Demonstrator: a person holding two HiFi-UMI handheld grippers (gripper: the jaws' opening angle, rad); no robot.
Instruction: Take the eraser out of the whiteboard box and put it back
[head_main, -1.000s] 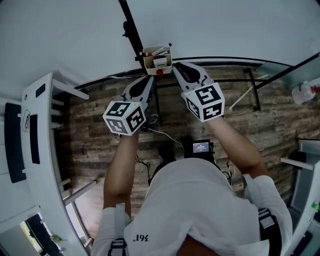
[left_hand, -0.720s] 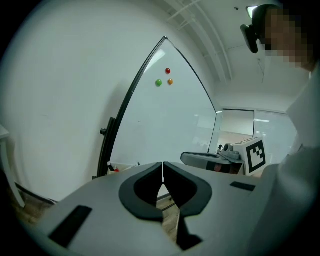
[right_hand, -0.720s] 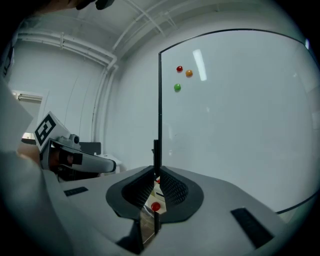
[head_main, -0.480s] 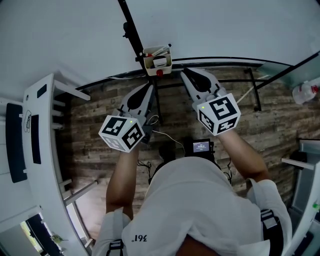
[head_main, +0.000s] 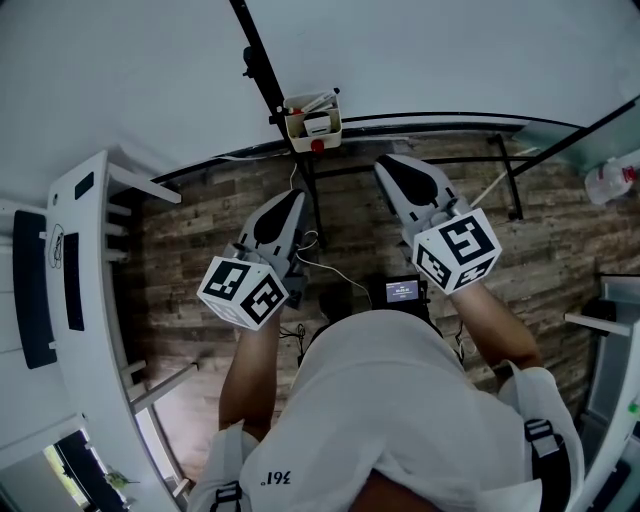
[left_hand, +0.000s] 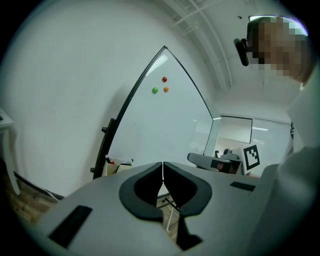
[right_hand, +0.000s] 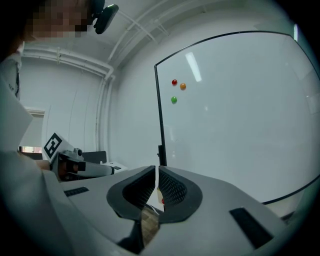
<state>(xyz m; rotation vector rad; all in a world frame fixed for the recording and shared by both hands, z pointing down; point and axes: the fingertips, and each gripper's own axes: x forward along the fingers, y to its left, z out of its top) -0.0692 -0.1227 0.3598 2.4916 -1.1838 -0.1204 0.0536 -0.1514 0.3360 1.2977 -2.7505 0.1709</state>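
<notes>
Right tool (head_main: 385, 162): jaws have just been closing, now nearly touching, empty. Left tool (head_main: 290, 196): jaws resting together, empty. Eraser (head_main: 317, 124) is sitting in box (head_main: 297, 126) at 12 o'clock. Risk: reaching in closed, knocking the box.

Whiteboard (right_hand: 240, 130) with three magnets (right_hand: 174, 100)

The whiteboard box (head_main: 313, 122) hangs on the lower edge of the whiteboard (head_main: 450, 50), and the air in front of it, toward the person, is free. A black post (head_main: 258, 55) runs up just left of the box. A marker (head_main: 318, 101) juts from the box's open top. Below the box, stand bars (head_main: 470, 160) and loose cables (head_main: 322, 270) cross the floor. A white shelf unit (head_main: 75, 250) stands well to its left.
</notes>
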